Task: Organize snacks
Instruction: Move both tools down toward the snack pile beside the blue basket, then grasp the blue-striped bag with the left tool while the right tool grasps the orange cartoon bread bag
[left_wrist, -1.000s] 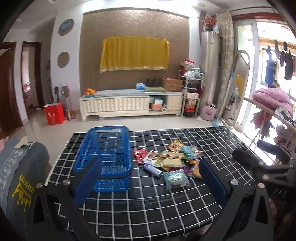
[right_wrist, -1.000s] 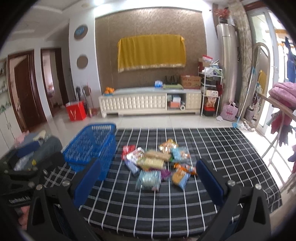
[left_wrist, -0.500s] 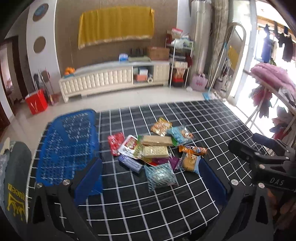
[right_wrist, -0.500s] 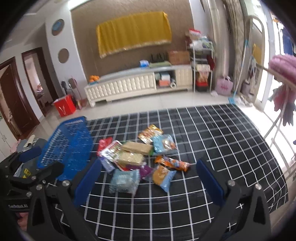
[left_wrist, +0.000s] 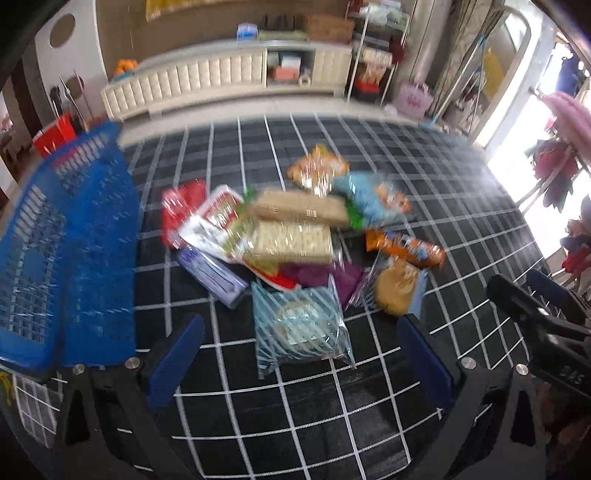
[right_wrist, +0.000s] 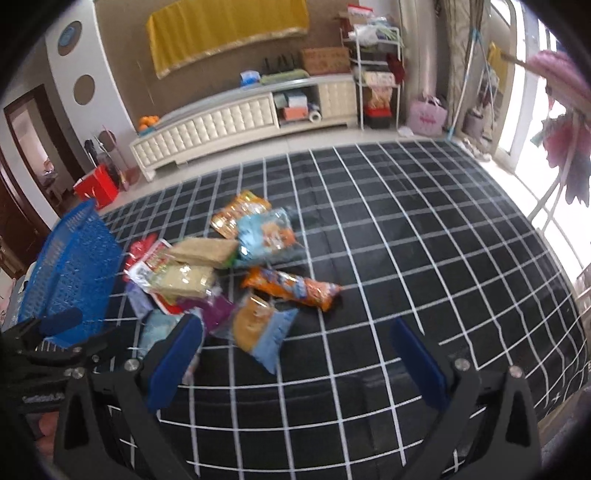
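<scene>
Several snack packets lie in a heap on a black grid-patterned table. In the left wrist view, a pale blue striped packet lies nearest, between the fingers of my open left gripper, which hovers just short of it. Cracker packs and an orange packet lie behind it. A blue plastic basket stands at the left. In the right wrist view, my right gripper is open above the table, close to a blue-and-tan packet and an orange packet. The basket sits far left.
The right gripper's black frame shows at the right edge of the left wrist view; the left gripper's frame shows at the lower left of the right wrist view. Beyond the table are a white cabinet, a red bin and hanging clothes.
Both grippers have dropped forward and down toward the snack heap, which now looks much larger. Both stay open and hold nothing.
</scene>
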